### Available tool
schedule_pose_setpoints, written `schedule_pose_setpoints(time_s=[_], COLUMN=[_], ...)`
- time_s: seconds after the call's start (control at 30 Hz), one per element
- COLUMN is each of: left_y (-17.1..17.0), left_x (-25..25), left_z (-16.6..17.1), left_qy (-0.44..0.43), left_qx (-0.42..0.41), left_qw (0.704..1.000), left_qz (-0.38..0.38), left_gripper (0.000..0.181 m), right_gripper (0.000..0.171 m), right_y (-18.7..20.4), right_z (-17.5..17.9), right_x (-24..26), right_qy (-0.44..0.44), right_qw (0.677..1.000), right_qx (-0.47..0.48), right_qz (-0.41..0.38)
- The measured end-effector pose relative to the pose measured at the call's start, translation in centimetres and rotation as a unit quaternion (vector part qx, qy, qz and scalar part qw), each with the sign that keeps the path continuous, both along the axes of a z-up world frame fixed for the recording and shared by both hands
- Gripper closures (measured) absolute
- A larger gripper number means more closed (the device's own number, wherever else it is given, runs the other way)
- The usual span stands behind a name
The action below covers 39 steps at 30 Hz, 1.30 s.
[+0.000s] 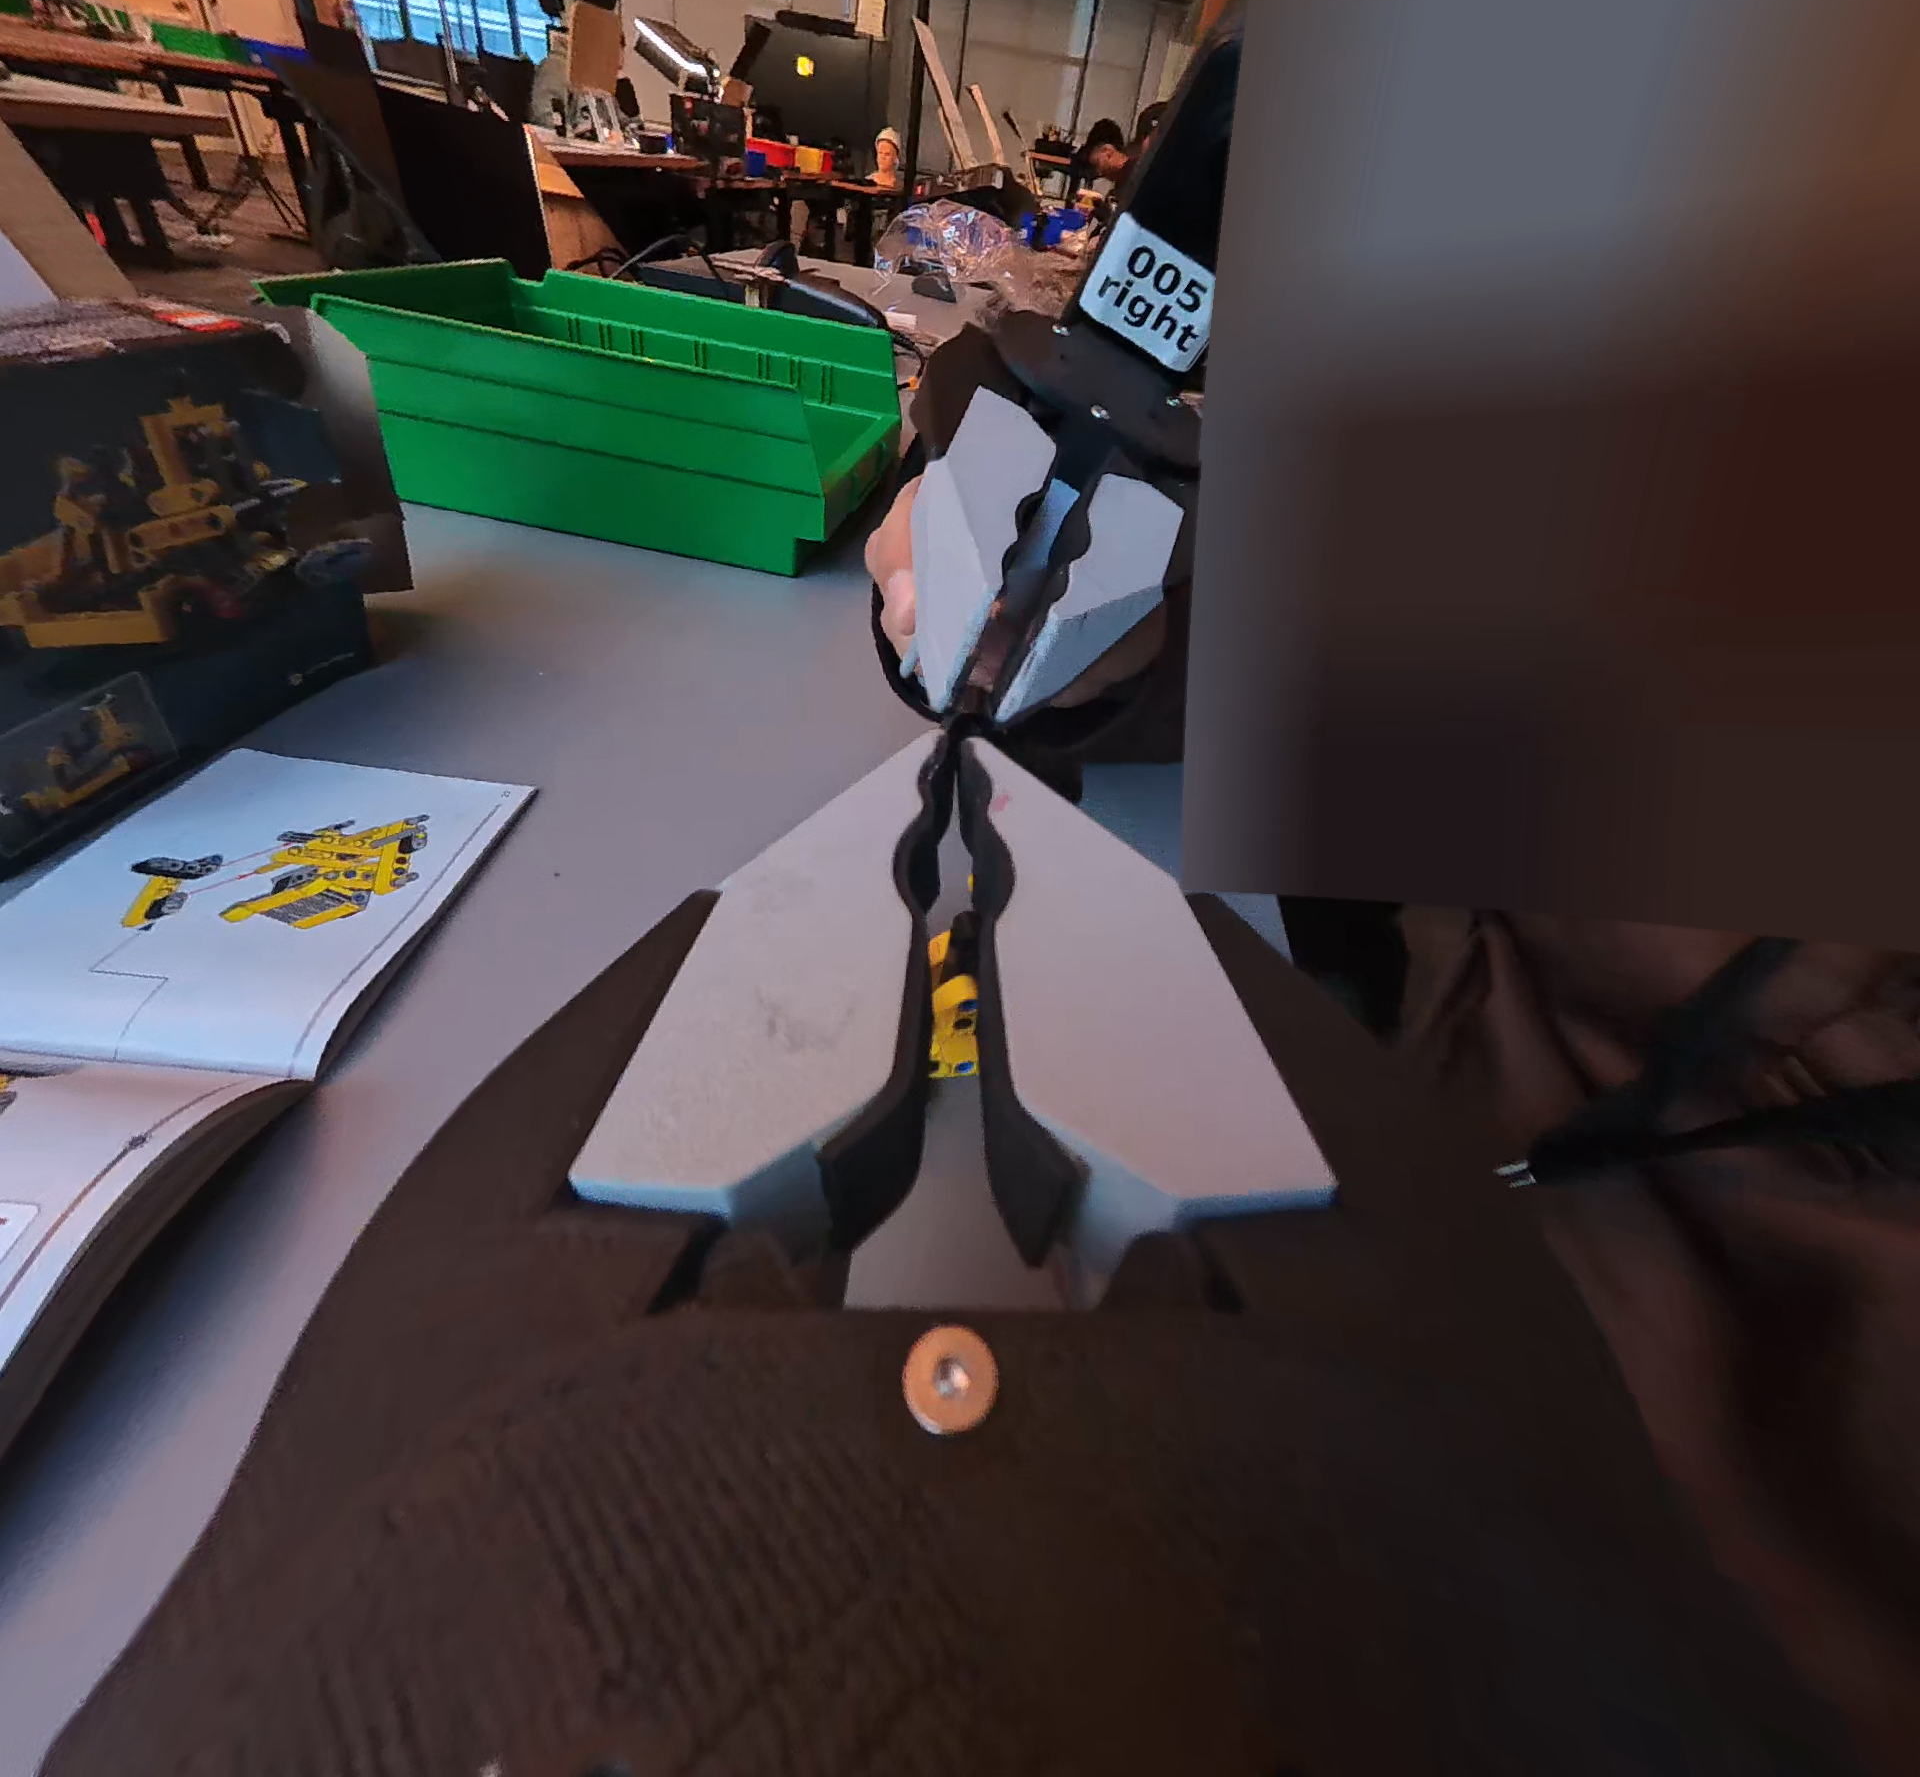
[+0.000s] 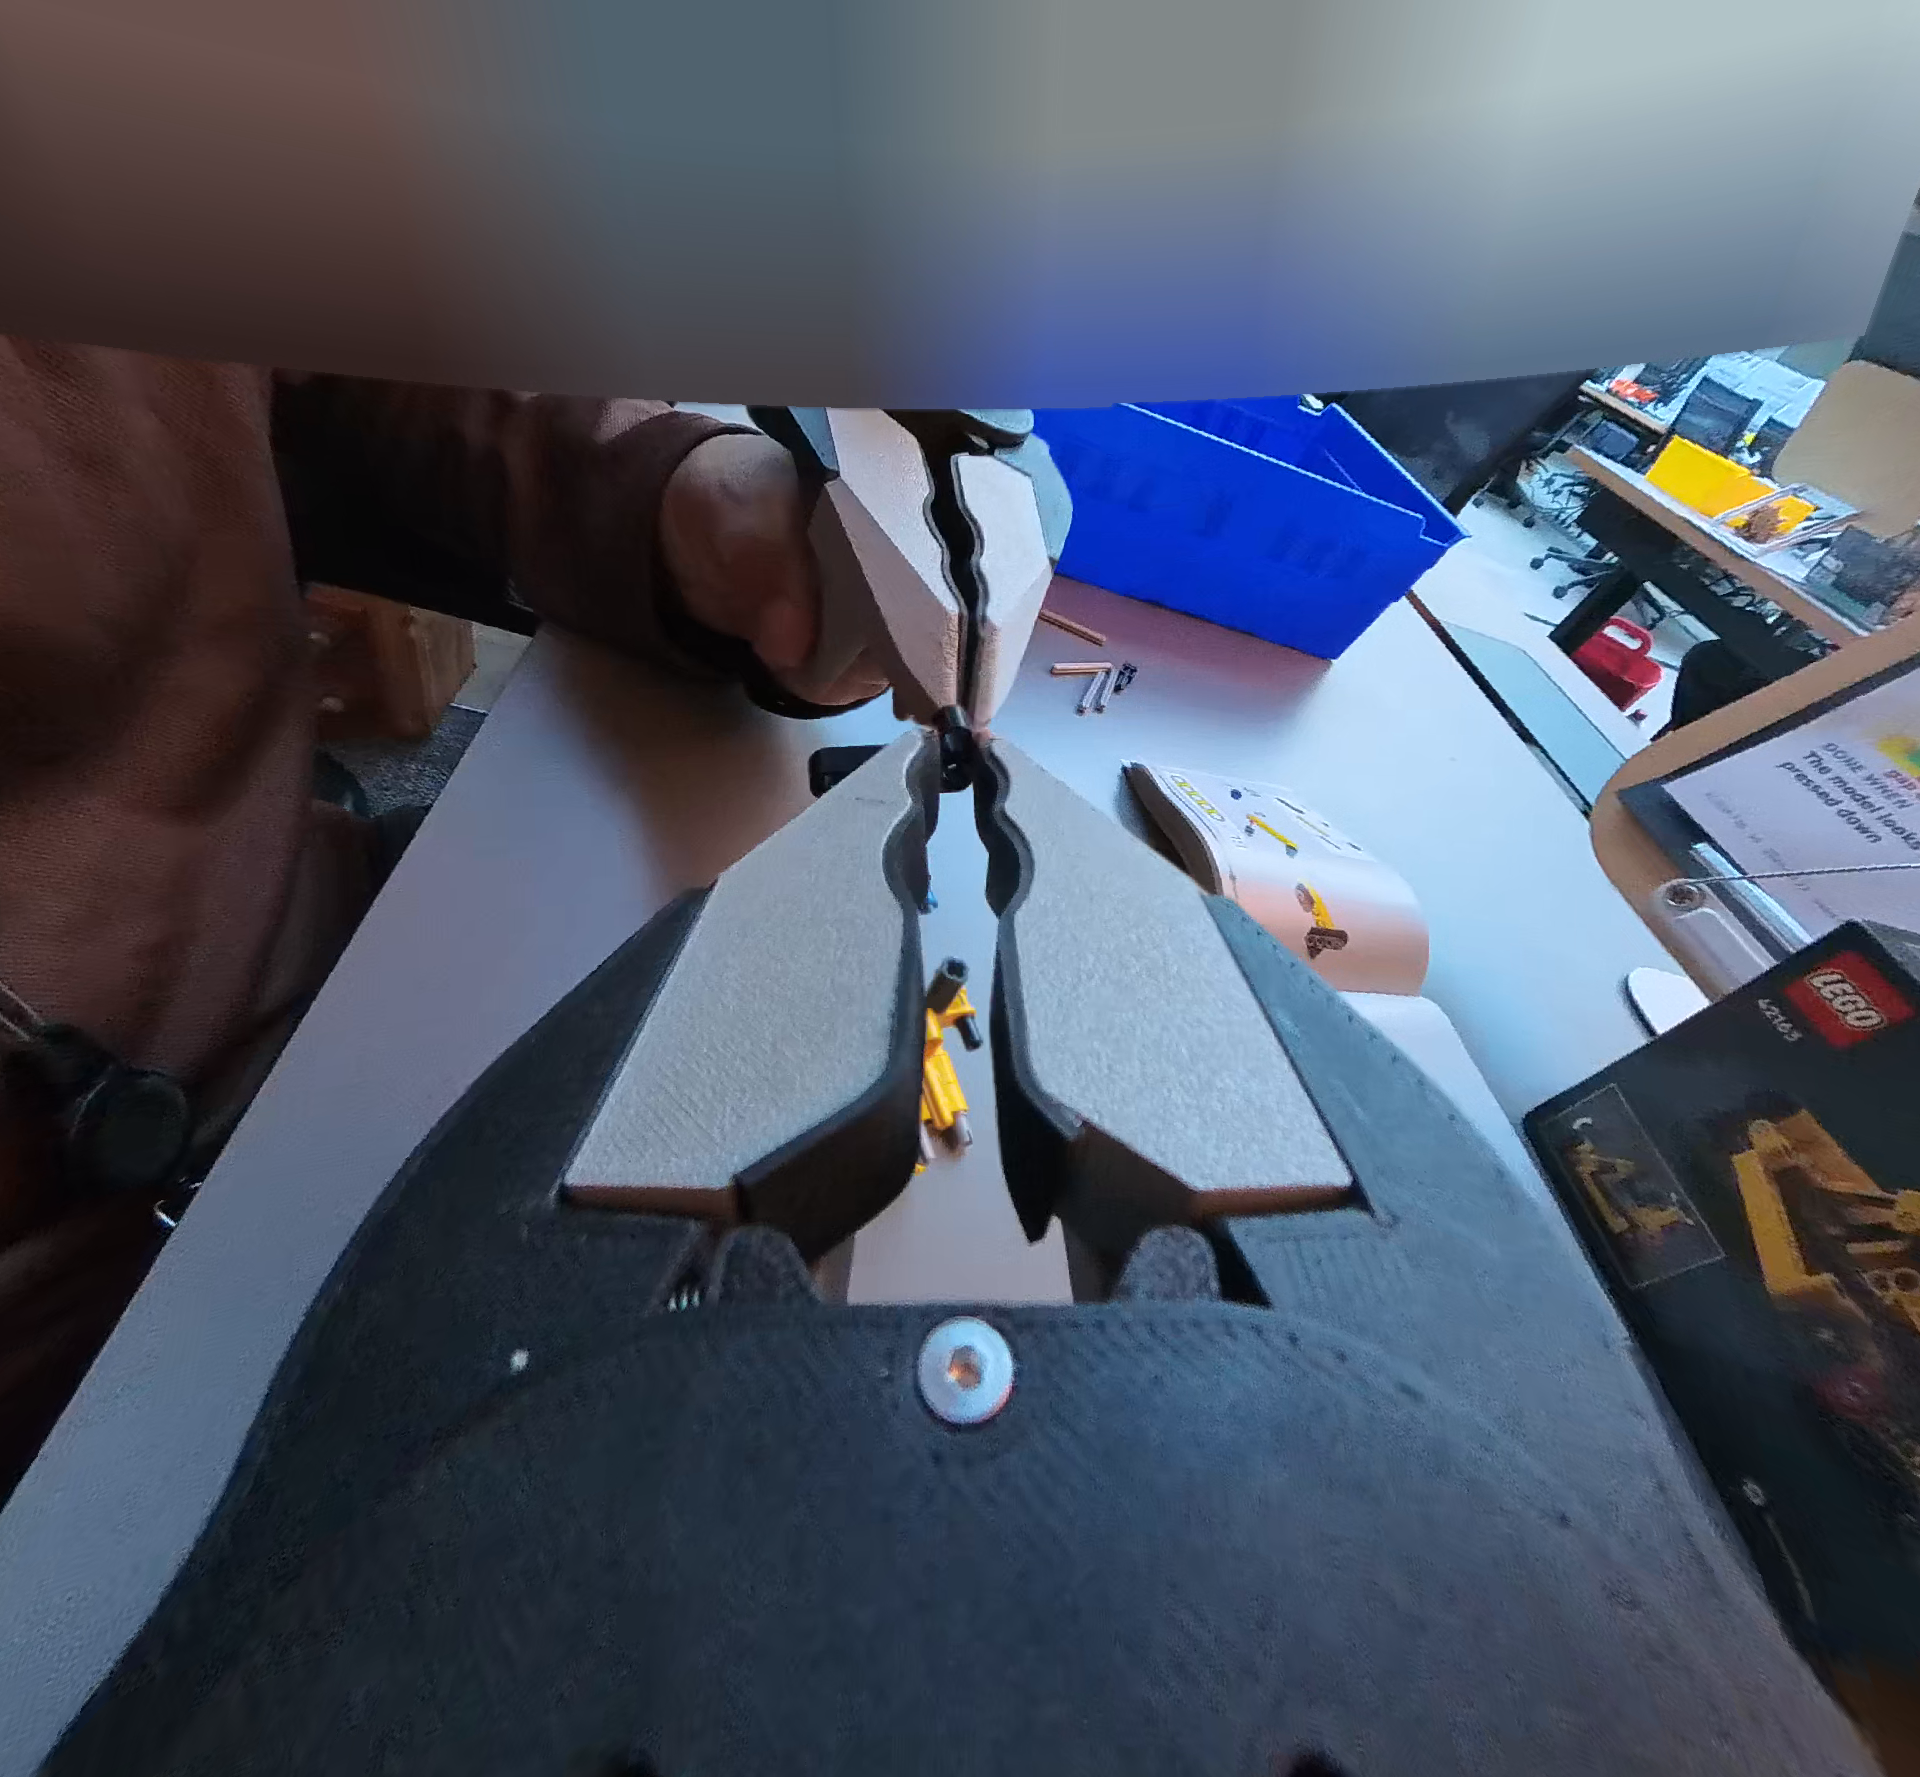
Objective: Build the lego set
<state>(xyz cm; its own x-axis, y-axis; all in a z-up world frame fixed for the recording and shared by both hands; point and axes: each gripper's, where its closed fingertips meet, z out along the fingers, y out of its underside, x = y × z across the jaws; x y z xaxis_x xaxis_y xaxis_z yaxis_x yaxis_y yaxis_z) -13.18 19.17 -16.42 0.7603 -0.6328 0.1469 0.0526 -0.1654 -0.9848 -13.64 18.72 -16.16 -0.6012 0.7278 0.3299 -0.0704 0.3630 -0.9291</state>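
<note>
Left gripper (image 1: pixel 954 751): we had it pinched nearly closed on a small black pin (image 2: pixel 952 753), tip to tip with the other one.
Right gripper (image 2: pixel 954 759): same deal, clamped on that pin.
Yellow assembly (image 2: pixel 943 1062): sat on the table (image 2: pixel 520 844) under our fingertips.
Room: open grey tabletop ahead, green bin (image 1: pixel 623 408) and blue bin (image 2: pixel 1236 522) farther out.
Writing: printed set box (image 2: pixel 1756 1187) and open manual (image 1: pixel 260 906) lay off to the side.

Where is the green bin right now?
In the left wrist view, the green bin sits on the grey table, left of the right gripper and behind the open instruction booklet.
</note>
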Motion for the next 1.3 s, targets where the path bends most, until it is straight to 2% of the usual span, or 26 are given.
schedule_pose_setpoints(time_s=[1.3], left_y=[-1.0], left_x=[1.1], left_z=[-0.6], left_qy=[-0.034], left_qx=[-0.032], left_qw=[0.997], left_qz=[-0.061], left_gripper=[0.181], right_gripper=[0.169], right_y=[-0.7], right_z=[-1.1], right_x=[0.7], right_qy=[-0.006], right_qw=[0.999], right_qx=[0.011], right_qz=[0.037])
